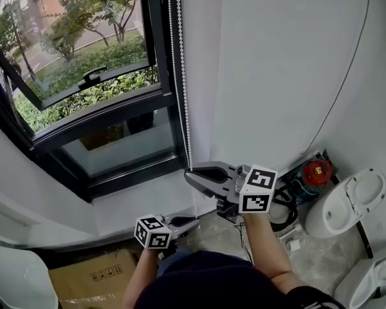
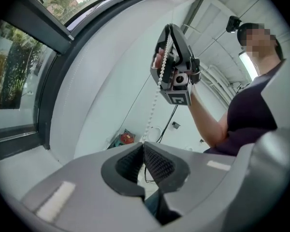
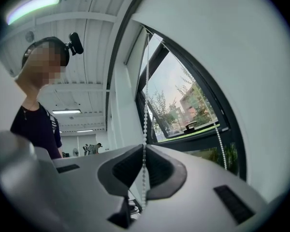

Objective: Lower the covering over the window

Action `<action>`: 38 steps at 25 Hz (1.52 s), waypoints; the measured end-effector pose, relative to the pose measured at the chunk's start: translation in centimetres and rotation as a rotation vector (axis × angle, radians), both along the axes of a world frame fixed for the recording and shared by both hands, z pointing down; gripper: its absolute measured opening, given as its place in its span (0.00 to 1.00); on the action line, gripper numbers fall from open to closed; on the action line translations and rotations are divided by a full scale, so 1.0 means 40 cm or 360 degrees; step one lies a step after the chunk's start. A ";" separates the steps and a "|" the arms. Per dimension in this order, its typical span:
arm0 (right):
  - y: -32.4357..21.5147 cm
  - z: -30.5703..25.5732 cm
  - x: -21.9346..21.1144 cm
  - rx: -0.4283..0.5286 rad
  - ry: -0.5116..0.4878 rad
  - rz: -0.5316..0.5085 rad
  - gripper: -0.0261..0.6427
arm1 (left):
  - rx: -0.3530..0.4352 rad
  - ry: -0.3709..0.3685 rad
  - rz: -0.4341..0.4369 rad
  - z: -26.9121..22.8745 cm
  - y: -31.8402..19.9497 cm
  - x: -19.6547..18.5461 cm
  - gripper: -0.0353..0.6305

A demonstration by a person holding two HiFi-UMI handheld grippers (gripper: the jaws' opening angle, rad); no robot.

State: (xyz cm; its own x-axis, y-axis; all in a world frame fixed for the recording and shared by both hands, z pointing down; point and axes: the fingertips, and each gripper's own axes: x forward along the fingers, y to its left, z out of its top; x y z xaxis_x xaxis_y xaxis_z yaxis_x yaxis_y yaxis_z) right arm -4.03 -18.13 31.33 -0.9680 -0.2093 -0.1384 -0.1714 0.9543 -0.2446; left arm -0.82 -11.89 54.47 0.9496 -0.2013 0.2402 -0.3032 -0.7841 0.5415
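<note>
A white bead chain hangs down the right side of the dark-framed window. My right gripper is at the chain's lower end, shut on it. In the right gripper view the bead chain runs straight up from between the closed jaws of the right gripper, and a second strand hangs beside the frame. My left gripper is lower and nearer me, shut with nothing in it. From the left gripper I see the right gripper raised with beads in it. No window covering shows.
A white toilet and a red device stand on the floor at the right. A black cable runs down the white wall. A cardboard box and a white rounded object lie at the lower left below the sill.
</note>
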 end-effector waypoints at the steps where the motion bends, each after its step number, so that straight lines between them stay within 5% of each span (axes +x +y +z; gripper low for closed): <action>1: 0.001 -0.001 -0.001 -0.0016 -0.0016 -0.0014 0.06 | -0.0001 0.0024 -0.0007 -0.002 -0.001 -0.004 0.07; 13: 0.012 0.006 -0.006 -0.0051 0.0004 -0.0133 0.06 | 0.0078 0.0107 0.0128 -0.014 0.036 -0.001 0.10; 16: 0.012 0.007 0.001 -0.0013 0.0043 -0.0143 0.06 | 0.0134 0.0157 0.0115 -0.045 0.024 -0.005 0.21; 22: 0.006 0.106 0.000 -0.0004 0.0307 -0.0142 0.06 | 0.0269 0.0220 0.0046 -0.113 -0.019 -0.025 0.21; 38: 0.048 0.301 -0.027 -0.0210 0.0367 -0.0271 0.06 | 0.0414 0.0329 -0.0150 -0.229 -0.074 -0.091 0.21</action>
